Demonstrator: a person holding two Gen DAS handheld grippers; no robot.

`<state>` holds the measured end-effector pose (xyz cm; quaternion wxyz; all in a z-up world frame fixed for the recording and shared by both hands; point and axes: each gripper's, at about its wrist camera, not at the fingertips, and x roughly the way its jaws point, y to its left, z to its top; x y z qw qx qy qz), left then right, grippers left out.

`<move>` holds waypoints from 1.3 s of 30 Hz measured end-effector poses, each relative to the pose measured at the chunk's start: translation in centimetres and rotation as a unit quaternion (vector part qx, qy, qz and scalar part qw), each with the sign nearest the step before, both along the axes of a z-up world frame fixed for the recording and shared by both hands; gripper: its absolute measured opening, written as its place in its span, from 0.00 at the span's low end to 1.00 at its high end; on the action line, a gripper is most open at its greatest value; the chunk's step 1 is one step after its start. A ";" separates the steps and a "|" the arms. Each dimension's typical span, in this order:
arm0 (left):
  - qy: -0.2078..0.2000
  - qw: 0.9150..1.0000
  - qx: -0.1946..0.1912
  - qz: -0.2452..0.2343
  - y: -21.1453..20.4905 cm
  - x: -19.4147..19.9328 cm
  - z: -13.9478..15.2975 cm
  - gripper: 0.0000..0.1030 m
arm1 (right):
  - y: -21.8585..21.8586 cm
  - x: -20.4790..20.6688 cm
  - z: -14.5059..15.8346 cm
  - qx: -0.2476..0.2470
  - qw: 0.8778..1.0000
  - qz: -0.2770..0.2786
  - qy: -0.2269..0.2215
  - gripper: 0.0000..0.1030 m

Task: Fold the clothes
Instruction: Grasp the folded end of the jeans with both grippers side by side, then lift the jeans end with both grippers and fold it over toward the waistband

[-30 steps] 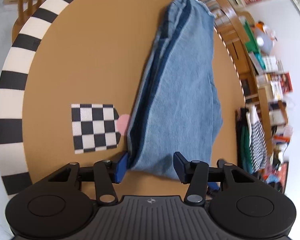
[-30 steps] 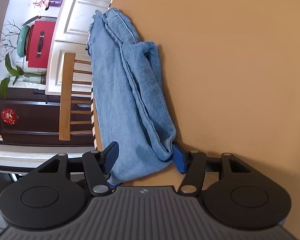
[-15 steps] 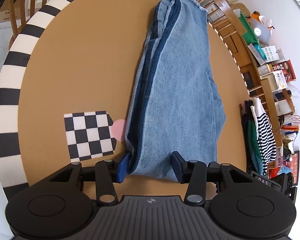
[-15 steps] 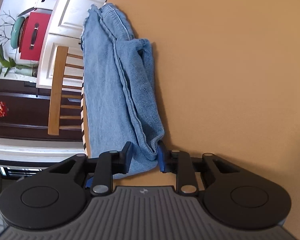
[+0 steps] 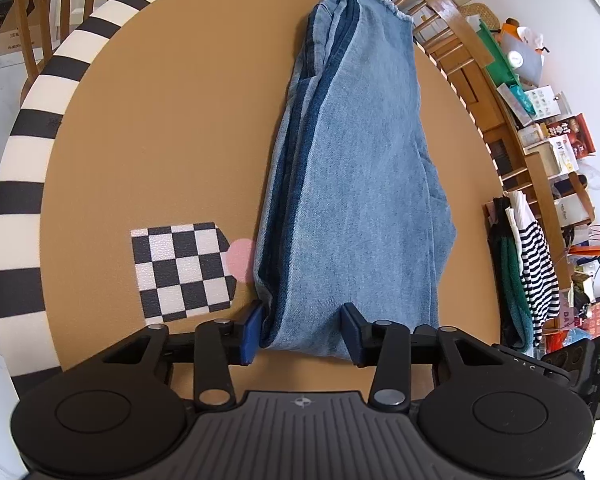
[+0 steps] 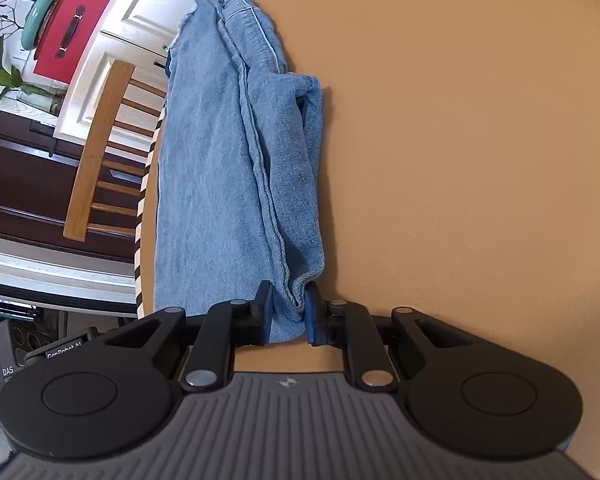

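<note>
A pair of blue jeans (image 5: pixel 356 184) lies folded lengthwise on the round tan table (image 5: pixel 160 120), running away from me. My left gripper (image 5: pixel 302 330) is open, its blue fingers standing on either side of the near end of the jeans. In the right wrist view the jeans (image 6: pixel 228 168) lie along the table's left edge. My right gripper (image 6: pixel 287 312) is shut on the near corner fold of the jeans, the cloth pinched between its blue fingers.
A black-and-white checkered patch (image 5: pixel 182 266) with a pink dot (image 5: pixel 240 258) lies left of the jeans. The table has a striped rim (image 5: pixel 24 152). Wooden chairs (image 6: pixel 100 160) stand at the edge. Shelves and hanging clothes (image 5: pixel 528 256) stand to the right.
My right gripper has closed from wide open onto the corner of the jeans. My left gripper has moved a little nearer along the jeans' near end and stays open.
</note>
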<state>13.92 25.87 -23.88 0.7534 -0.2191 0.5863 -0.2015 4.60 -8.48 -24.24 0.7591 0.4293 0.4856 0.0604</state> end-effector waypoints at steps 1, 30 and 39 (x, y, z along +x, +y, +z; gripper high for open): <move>-0.002 1.000 0.002 0.000 0.0 -0.1 0.0 0.39 | -0.1 -0.1 0.0 0.000 1.000 0.000 -0.001 0.15; -0.023 0.998 0.052 -0.021 -1.0 -0.9 0.6 0.20 | 0.3 0.2 0.1 -0.004 1.000 -0.014 0.005 0.11; -0.015 0.998 0.053 -0.038 -0.7 -2.8 0.8 0.19 | 0.8 -2.0 1.3 -0.018 1.000 -0.012 -0.004 0.07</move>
